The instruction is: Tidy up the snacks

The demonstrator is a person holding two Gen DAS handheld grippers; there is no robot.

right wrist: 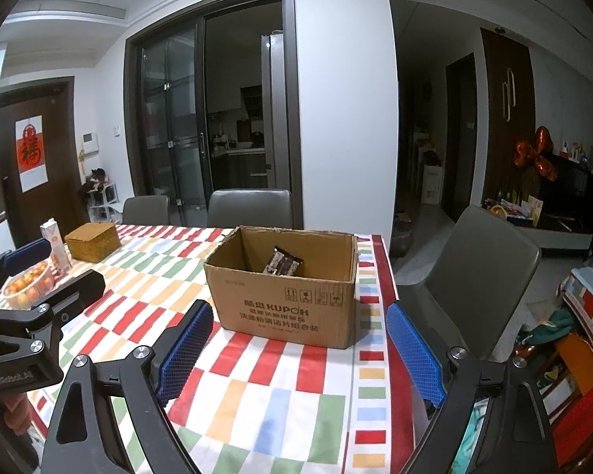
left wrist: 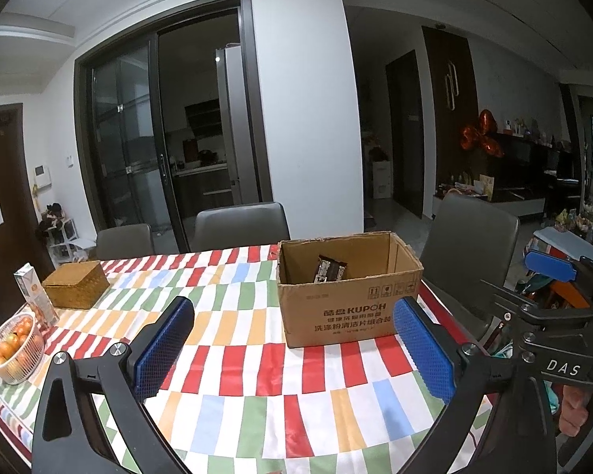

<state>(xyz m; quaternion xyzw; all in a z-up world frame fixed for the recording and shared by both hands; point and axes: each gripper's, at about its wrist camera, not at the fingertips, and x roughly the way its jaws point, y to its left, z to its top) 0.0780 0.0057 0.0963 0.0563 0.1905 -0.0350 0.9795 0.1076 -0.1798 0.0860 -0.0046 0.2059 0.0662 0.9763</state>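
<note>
An open cardboard box (left wrist: pixel 348 308) stands on the chequered tablecloth; it also shows in the right wrist view (right wrist: pixel 284 308). A dark snack packet (left wrist: pixel 330 269) leans inside it, seen too in the right wrist view (right wrist: pixel 282 262). My left gripper (left wrist: pixel 292 339) is open and empty, hovering just in front of the box. My right gripper (right wrist: pixel 300 339) is open and empty, also in front of the box. The right gripper's body shows at the right edge of the left wrist view (left wrist: pixel 553 316). The left gripper's body shows at the left of the right wrist view (right wrist: pixel 39 312).
A woven lidded basket (left wrist: pixel 77 284), a juice carton (left wrist: pixel 35 296) and a bowl of oranges (left wrist: pixel 14 349) stand at the table's left. Grey chairs (left wrist: pixel 241 221) line the far side, and one (right wrist: pixel 482 276) stands at the right end. Cluttered items (right wrist: pixel 573 339) lie off the right edge.
</note>
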